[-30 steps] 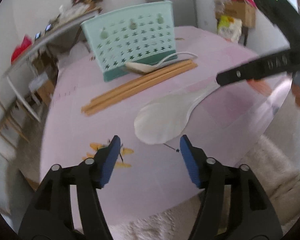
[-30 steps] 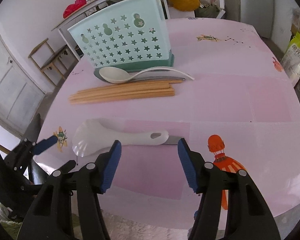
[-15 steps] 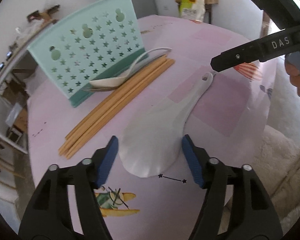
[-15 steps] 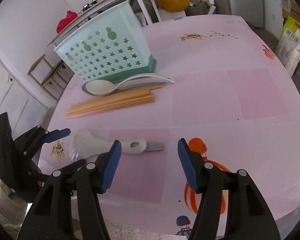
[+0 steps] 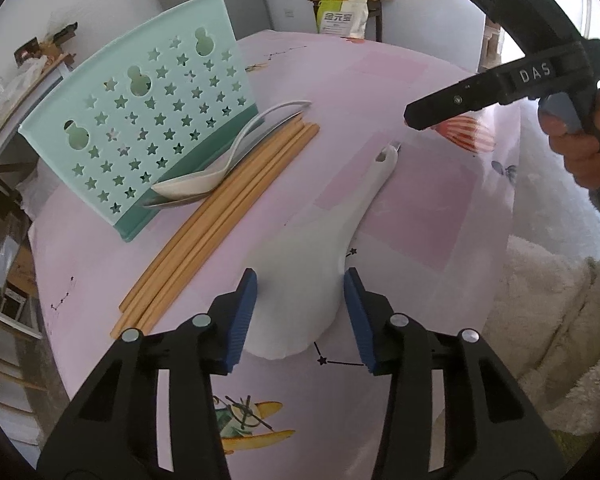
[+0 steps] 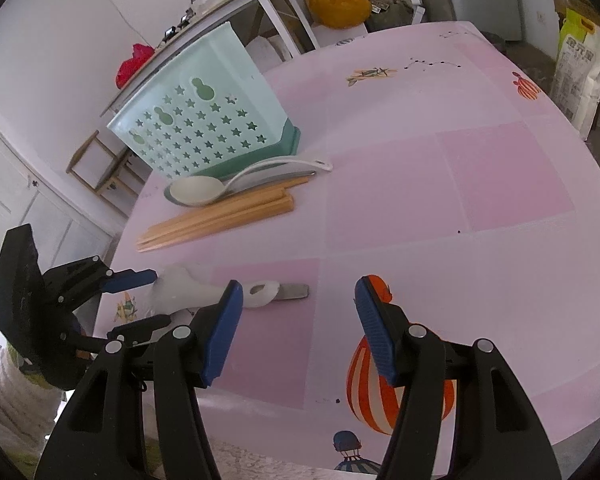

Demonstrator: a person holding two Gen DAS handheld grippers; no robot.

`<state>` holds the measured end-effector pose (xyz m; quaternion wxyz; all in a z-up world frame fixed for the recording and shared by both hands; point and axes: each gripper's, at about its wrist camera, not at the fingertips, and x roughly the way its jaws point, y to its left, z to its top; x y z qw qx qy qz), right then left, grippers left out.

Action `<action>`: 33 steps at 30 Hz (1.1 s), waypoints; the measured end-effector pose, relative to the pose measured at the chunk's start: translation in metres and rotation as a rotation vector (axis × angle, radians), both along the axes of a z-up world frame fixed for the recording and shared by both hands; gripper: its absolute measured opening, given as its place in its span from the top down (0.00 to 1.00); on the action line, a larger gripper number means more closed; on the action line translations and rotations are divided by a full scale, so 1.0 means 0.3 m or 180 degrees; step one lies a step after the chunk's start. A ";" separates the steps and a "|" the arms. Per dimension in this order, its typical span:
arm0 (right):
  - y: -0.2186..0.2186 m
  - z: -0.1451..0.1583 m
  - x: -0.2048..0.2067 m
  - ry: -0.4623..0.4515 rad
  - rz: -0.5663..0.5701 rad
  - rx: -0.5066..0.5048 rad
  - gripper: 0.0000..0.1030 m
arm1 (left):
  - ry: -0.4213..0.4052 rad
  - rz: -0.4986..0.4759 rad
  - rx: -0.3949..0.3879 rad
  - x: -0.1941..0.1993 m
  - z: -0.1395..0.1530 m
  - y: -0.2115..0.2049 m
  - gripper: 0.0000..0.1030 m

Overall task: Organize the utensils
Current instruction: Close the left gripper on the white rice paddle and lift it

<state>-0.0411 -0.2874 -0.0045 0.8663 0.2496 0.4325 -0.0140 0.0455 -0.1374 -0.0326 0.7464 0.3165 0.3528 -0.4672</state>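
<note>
STEP: grasp white rice paddle (image 5: 300, 280) lying flat on pink table (image 5: 420, 92), well apart from mint utensil basket (image 5: 140, 120) | HOW: squeeze evenly across the blade, keep it level | LEFT: left gripper (image 5: 300, 304) just been closing, pads flank the blade, contact seemingly not yet made | RIGHT: right gripper (image 6: 298, 320) half-open, empty, near the handle.

Basket (image 5: 140, 120) at table's (image 5: 400, 92) back, spoons (image 5: 204, 184) before it, chopsticks (image 5: 220, 220) nearer, rice paddle (image 5: 312, 272) nearest.
</note>
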 end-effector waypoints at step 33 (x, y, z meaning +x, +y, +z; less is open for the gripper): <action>0.012 0.002 0.003 -0.0086 0.0045 0.0203 0.44 | 0.1026 0.0925 -0.1171 0.265 0.059 0.196 0.78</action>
